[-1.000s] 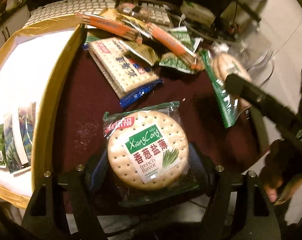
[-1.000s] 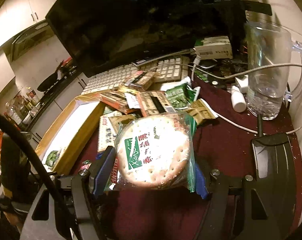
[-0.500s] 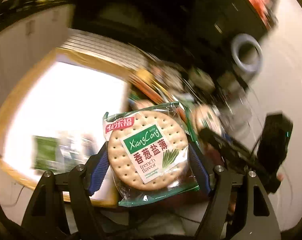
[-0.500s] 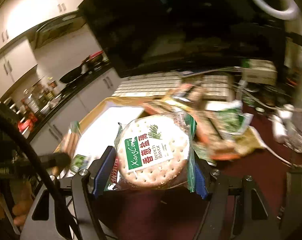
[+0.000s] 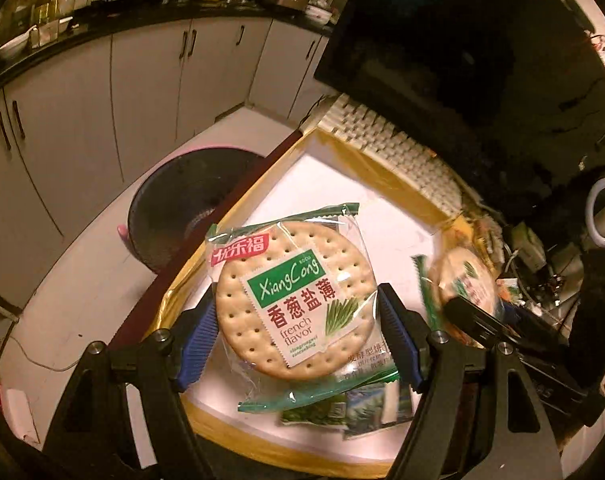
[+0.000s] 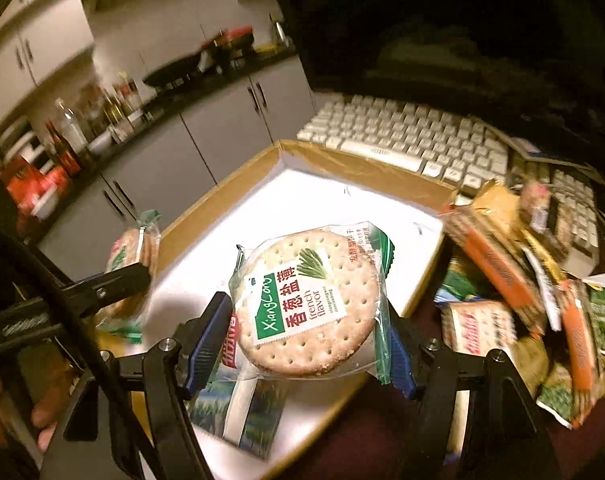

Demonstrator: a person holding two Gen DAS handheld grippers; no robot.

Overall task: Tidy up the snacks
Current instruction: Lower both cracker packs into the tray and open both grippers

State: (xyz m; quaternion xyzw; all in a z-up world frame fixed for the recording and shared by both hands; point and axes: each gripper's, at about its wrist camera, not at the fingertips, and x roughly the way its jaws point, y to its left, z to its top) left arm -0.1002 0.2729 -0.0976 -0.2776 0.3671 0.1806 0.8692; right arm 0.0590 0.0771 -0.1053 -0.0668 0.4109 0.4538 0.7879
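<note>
My left gripper (image 5: pixel 296 316) fills the lower centre of its frame, jaws spread wide yet pressed against both edges of a round cracker pack (image 5: pixel 294 300) with a green label, held above a shallow cardboard box (image 5: pixel 394 168) with a white floor. A few small green snack packets (image 5: pixel 342 408) lie in the box just below the pack. My right gripper (image 6: pixel 306 320) sits lower centre of its own frame, equally wide, clamping a second round cracker pack (image 6: pixel 308 304) over the same box (image 6: pixel 366 168). A loose pile of snacks (image 6: pixel 522 300) crowds the right side of that frame on the dark red table (image 6: pixel 362 432), beside the box. A white keyboard (image 6: pixel 414 136) lies beyond the box, upper right.
</note>
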